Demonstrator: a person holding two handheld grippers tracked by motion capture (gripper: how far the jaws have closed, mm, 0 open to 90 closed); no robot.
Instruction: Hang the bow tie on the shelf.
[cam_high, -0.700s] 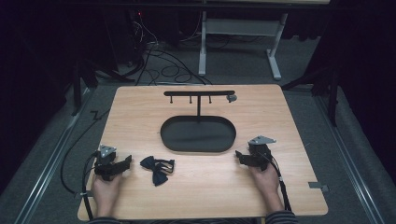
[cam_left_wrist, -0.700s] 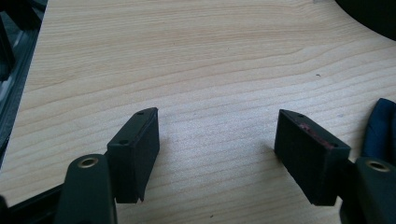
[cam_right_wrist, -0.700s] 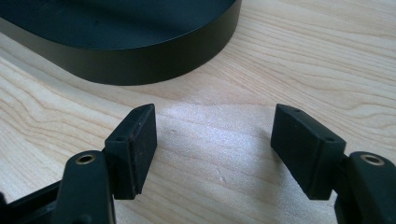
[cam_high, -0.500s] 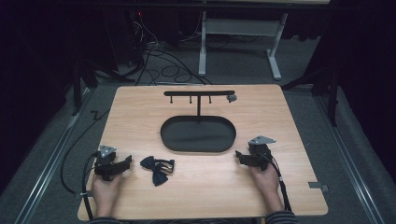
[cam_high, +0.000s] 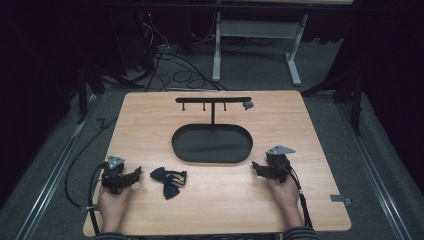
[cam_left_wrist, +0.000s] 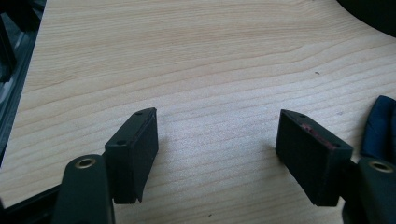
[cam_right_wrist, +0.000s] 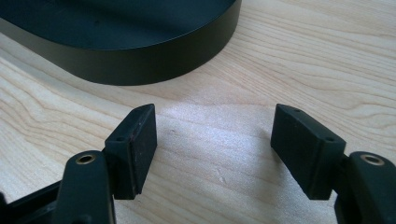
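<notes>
Because the dark bow tie (cam_high: 169, 180) lies limp on the wooden table (cam_high: 310, 130) just beside the spread, empty left gripper (cam_high: 134, 174), a shallow pinch could snag only a strap and drag it, while the right gripper (cam_high: 255, 167) rests spread by the black oval tray (cam_high: 212, 144)

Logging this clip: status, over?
Left gripper open, resting beside dark blue fabric bow tie, not touching. Right gripper open near black oval stand base. Nothing between.
</notes>
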